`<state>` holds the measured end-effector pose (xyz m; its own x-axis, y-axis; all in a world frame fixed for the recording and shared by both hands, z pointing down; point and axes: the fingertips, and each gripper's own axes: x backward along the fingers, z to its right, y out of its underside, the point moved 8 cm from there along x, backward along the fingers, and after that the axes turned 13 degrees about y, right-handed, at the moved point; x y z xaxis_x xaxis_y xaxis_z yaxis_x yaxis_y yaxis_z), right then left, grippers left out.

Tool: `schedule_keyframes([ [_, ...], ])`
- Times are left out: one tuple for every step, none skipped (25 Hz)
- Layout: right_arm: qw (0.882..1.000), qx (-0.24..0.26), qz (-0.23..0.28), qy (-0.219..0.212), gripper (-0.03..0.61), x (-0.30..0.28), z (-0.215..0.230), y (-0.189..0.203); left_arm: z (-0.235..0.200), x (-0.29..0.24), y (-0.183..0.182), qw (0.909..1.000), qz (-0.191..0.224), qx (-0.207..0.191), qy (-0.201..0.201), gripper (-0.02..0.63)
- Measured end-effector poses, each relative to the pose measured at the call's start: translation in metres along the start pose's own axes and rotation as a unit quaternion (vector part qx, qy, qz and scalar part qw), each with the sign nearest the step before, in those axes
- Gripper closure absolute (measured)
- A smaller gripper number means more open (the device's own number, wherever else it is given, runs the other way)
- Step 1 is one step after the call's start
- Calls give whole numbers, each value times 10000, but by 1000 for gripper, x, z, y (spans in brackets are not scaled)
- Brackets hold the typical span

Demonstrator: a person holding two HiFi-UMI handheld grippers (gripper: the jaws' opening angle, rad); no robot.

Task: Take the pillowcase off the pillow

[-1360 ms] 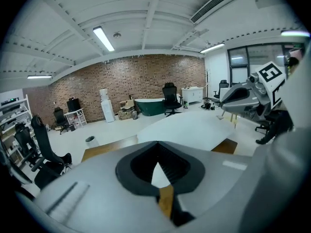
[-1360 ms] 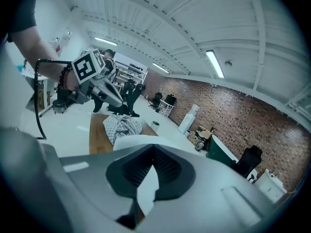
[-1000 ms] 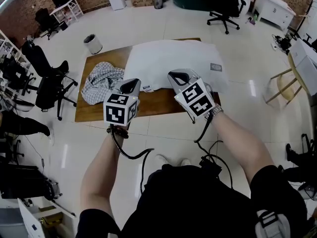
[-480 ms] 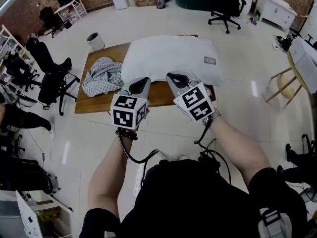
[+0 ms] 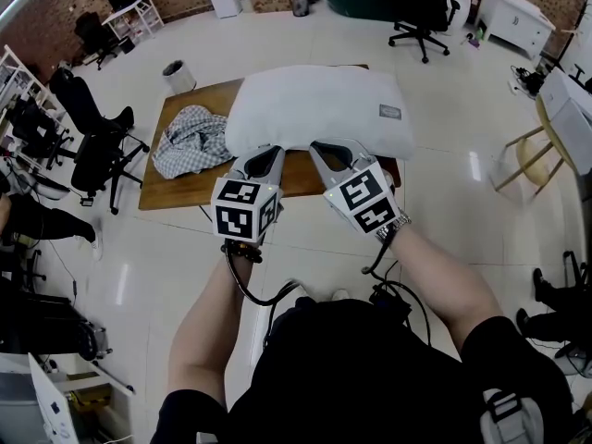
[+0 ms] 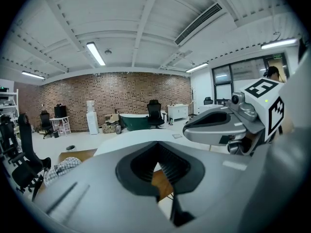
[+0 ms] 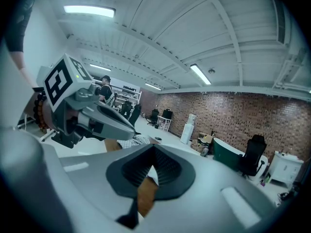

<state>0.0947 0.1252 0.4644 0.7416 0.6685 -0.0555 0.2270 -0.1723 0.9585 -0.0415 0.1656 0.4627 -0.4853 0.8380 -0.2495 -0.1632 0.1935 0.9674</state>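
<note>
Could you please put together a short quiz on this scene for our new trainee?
1. True or false: the left gripper and the right gripper are both shut, with nothing between their jaws.
2. In the head view, what lies on the table to the left of the pillow? A) a checked cloth B) a stack of books C) a laptop
3. Fill in: in the head view, the small grey label sits near the pillow's ___ end.
Key: 1 true; 2 A; 3 right.
</note>
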Motion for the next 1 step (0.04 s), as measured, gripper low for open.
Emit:
schedule_keyframes([
  [10000, 0, 10, 1, 578, 2, 5, 6, 4, -7, 3, 10000, 0, 7, -6, 609],
])
